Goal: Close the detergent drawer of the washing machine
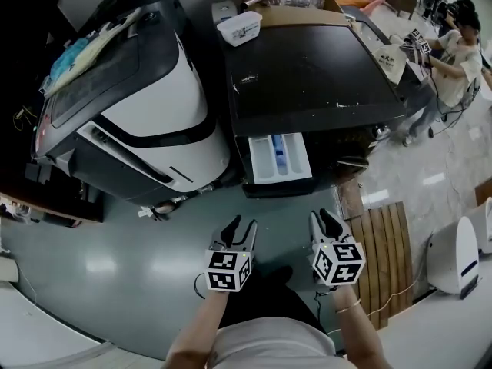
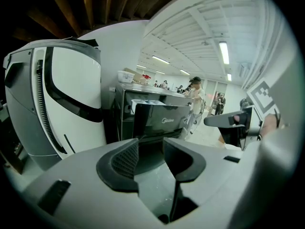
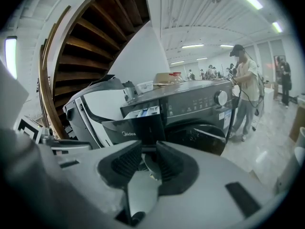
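The detergent drawer (image 1: 279, 158) sticks out of the front of the dark washing machine (image 1: 307, 75). It is white and blue inside. Both tongs hang over the floor (image 1: 115, 260) in front of the drawer and do not touch it. The left tongs (image 1: 239, 227) are wide apart and empty. The right tongs (image 1: 327, 221) are a little apart and empty too. The drawer sits straight ahead, between the two.

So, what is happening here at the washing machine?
A person stands before a black washing machine, holding a claw tool in each hand. Its soap drawer is pulled out. The left claw and the right claw are both open and empty, short of the soap drawer. Nothing touches it yet.
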The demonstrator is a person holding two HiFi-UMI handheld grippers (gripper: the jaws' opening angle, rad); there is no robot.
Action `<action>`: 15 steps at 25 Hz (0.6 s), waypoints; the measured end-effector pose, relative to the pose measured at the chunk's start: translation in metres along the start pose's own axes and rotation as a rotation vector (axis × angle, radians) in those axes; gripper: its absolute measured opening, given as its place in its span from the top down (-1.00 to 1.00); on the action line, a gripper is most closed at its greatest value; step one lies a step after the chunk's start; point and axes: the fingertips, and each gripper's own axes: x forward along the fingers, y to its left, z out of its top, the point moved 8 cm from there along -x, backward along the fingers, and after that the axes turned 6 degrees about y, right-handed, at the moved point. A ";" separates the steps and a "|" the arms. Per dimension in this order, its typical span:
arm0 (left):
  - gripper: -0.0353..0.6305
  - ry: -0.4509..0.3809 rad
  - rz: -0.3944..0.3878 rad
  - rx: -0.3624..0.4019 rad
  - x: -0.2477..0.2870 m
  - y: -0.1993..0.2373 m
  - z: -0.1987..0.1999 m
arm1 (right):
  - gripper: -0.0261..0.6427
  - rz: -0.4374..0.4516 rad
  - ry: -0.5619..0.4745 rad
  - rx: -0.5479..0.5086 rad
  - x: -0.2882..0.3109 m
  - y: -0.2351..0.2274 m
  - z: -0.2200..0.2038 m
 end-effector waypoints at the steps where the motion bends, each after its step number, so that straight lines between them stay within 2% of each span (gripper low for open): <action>1: 0.47 -0.002 0.007 0.004 0.001 0.000 0.000 | 0.67 0.001 0.002 0.000 0.001 -0.002 -0.001; 7: 0.47 -0.016 0.040 0.002 0.009 0.003 0.005 | 0.67 0.006 0.011 -0.021 0.007 -0.007 0.002; 15: 0.45 -0.013 0.037 -0.016 0.028 0.011 0.006 | 0.67 -0.023 0.017 -0.062 0.024 -0.013 0.013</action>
